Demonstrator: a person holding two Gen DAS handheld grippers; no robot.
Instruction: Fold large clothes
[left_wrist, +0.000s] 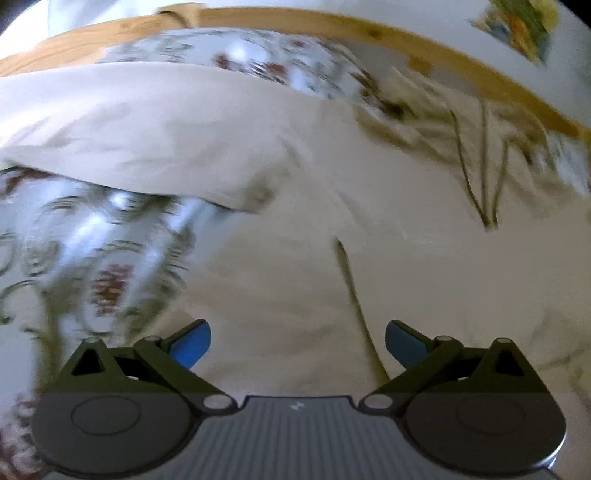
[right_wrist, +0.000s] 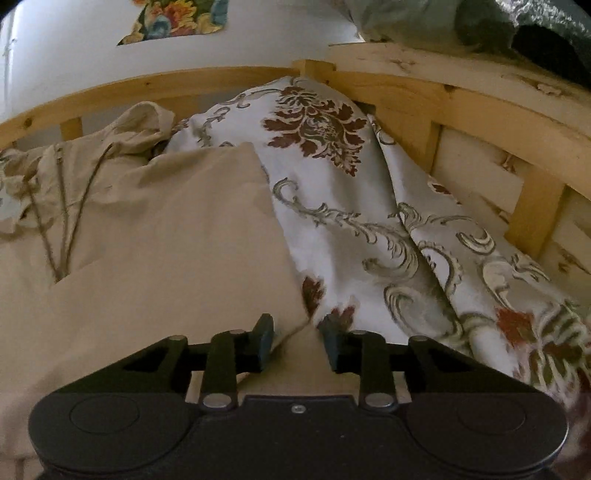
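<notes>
As beige garment spreads | edge between right gripper jaws

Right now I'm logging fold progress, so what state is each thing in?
Beige garment: spread on the bedspread, one panel folded over, drawstrings loose.
Patterned bedspread: rumpled, partly covered by the garment.
Left gripper: jaws wide open, nothing between them, over the garment.
Right gripper: jaws part closed around a fold of the garment's edge; contact unclear.
</notes>
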